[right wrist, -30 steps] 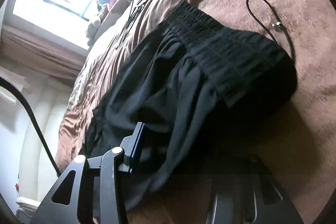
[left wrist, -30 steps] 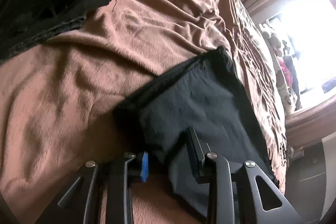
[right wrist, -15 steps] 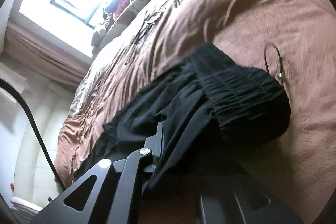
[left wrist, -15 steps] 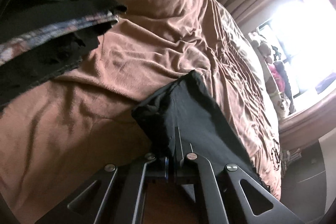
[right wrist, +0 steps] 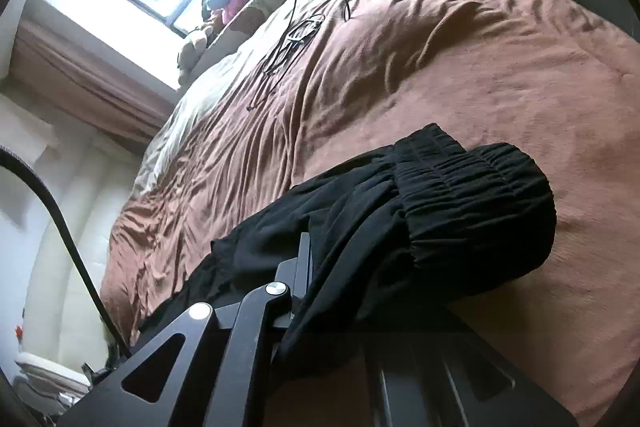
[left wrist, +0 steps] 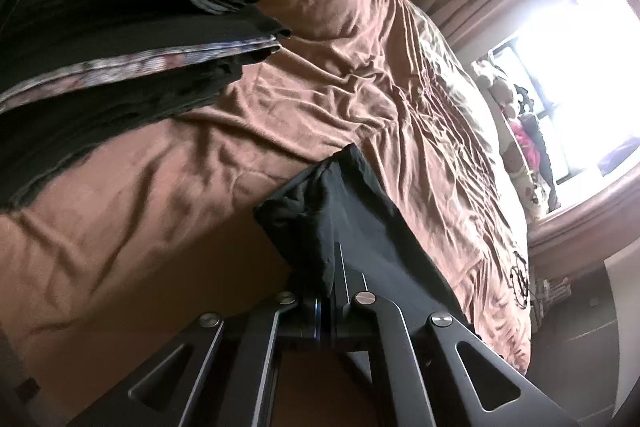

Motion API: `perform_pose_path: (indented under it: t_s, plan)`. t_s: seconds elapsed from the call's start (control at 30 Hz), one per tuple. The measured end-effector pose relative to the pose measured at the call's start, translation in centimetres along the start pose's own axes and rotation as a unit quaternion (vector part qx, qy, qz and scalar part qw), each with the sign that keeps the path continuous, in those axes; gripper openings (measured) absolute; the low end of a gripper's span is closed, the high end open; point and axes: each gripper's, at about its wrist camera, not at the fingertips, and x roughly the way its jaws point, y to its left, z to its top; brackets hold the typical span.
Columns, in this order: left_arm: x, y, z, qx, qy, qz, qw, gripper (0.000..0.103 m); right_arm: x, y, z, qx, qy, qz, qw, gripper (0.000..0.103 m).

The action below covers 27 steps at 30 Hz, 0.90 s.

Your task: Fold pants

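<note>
The black pants [left wrist: 360,227] hang over the brown bed [left wrist: 160,207]. The left gripper [left wrist: 328,291] has its jaws clamped on the hem at 6 o'clock; the right gripper [right wrist: 308,267] has its jaws clamped near the waistband.

Black pants [left wrist: 360,227] of thin, matt woven cloth, smooth on the leg, with a gathered, ribbed elastic waistband [right wrist: 472,195]. They lie on a bed under a brown blanket [left wrist: 340,87] of soft, slightly fuzzy cloth, creased all over, with a faint sheen where window light falls near its far edge. At the blanket's left edge sits a stack of folded clothes [left wrist: 120,27], matt dark cloth, one layer edged with patterned fabric. The left gripper [left wrist: 332,291] and the right gripper [right wrist: 304,267] have matt black plastic-looking fingers with shiny metal rivets. A thin, glossy black cable [right wrist: 304,23] lies toward the blanket's far edge.
</note>
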Motion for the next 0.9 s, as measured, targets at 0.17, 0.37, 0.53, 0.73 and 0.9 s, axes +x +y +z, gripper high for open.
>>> perform_pose_path:
  t_s: [0.17, 0.37, 0.53, 0.73, 0.9]
  plan:
    - [-1.9, 1.0, -1.7, -0.002, 0.003, -0.002, 1.0000, 0.002, -1.7, -0.2, -0.1, -0.005, 0.002, -0.005, 1.000, 0.000]
    - [-3.7, 2.2, -3.5, -0.011, 0.008, -0.003, 0.9999, 0.002, -3.4, -0.4, -0.2, -0.013, 0.006, -0.009, 1.000, 0.000]
    - [-4.2, 3.3, -4.7, -0.018, 0.011, -0.002, 0.9998, 0.002, -3.9, -1.0, -0.2, -0.013, 0.011, -0.013, 1.000, 0.000]
    - [-2.5, 5.8, -6.2, -0.039, 0.031, 0.010, 0.9987, 0.002, -2.7, -2.0, -1.5, -0.022, 0.023, -0.036, 0.999, 0.001]
    - [-1.6, 7.4, -7.2, -0.051, 0.036, 0.011, 0.9980, 0.003, -2.1, -2.6, -3.4, -0.022, 0.040, -0.067, 0.997, 0.008]
